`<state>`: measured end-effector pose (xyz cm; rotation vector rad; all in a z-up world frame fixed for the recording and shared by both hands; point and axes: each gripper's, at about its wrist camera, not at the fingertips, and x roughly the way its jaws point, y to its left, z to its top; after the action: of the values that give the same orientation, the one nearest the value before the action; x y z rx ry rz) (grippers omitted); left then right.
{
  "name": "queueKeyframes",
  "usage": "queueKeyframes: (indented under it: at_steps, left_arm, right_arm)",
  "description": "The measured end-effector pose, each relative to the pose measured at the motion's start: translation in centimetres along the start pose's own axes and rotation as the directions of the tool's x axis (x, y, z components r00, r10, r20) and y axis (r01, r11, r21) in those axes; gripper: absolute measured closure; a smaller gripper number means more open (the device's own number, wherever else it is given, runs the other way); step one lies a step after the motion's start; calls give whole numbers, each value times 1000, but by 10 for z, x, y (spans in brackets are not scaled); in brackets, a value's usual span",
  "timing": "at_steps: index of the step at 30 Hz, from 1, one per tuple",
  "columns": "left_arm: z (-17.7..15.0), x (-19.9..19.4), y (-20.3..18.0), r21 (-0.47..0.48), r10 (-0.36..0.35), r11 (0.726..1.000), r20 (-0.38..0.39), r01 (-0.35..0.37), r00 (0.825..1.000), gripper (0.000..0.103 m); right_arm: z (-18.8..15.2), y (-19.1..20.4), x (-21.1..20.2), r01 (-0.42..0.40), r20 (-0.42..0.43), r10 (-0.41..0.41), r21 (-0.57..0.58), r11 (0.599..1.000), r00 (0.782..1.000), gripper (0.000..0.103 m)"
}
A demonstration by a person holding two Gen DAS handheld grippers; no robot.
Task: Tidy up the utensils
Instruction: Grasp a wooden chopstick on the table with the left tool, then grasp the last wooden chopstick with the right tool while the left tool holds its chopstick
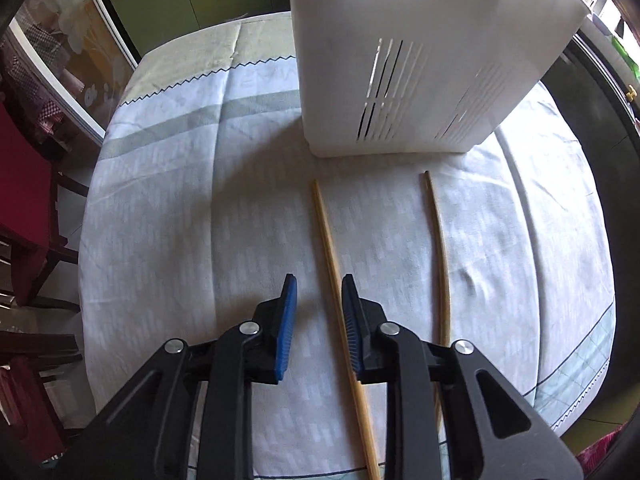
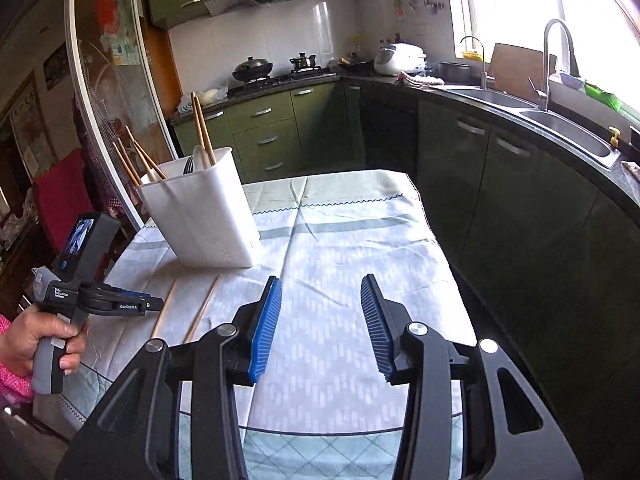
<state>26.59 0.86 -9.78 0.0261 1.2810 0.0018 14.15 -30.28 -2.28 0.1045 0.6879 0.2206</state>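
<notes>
Two wooden chopsticks lie side by side on the tablecloth, pointing at a white slotted utensil holder (image 1: 400, 40). My left gripper (image 1: 319, 280) points steeply down over the left chopstick (image 1: 324, 220). That stick runs between the blue pads, close to the right one, with a clear gap on the left, so the gripper is open. The right chopstick (image 1: 438, 232) lies free. In the right wrist view the holder (image 2: 200, 216) contains several chopsticks (image 2: 200, 124) and a white spoon (image 2: 199, 156). My right gripper (image 2: 320, 280) hangs open over bare cloth, nothing between its pads.
The table (image 2: 340, 240) has a pale striped cloth. A hand (image 2: 24, 340) holds the left gripper at the table's left edge. Red chairs (image 1: 24, 184) stand to the left, and green cabinets with a sink (image 2: 560, 120) run along the right.
</notes>
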Motion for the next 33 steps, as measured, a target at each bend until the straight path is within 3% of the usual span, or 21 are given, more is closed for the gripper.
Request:
queueKeyframes:
  at_steps: [5, 10, 15, 18, 26, 33]
  left_arm:
    - [3, 11, -7, 4, 1, 1000, -38, -1, 999, 91]
    - [3, 11, -11, 22, -7, 1000, -32, 7, 999, 96]
    - [-5, 1, 2, 1, -36, 999, 5, 36, 999, 97]
    - [-11, -16, 21, -13, -60, 998, 52, 61, 997, 97]
    - [-35, -80, 49, -21, -88, 995, 214, 94, 973, 97]
    - [-39, -114, 68, -14, -104, 993, 311, 114, 945, 97]
  right_arm:
    - [1, -3, 7, 6, -23, -7, -10, 1000, 1000, 59]
    - [7, 26, 39, -24, -123, 14, -82, 996, 992, 58]
    - [10, 70, 90, -150, -274, 113, -115, 982, 955, 58]
    - [7, 101, 125, -183, -353, 126, -133, 974, 927, 59]
    - [-9, 157, 195, -144, -460, 44, -184, 972, 887, 63]
    - [-9, 178, 213, -52, -445, -63, -240, 969, 893, 63]
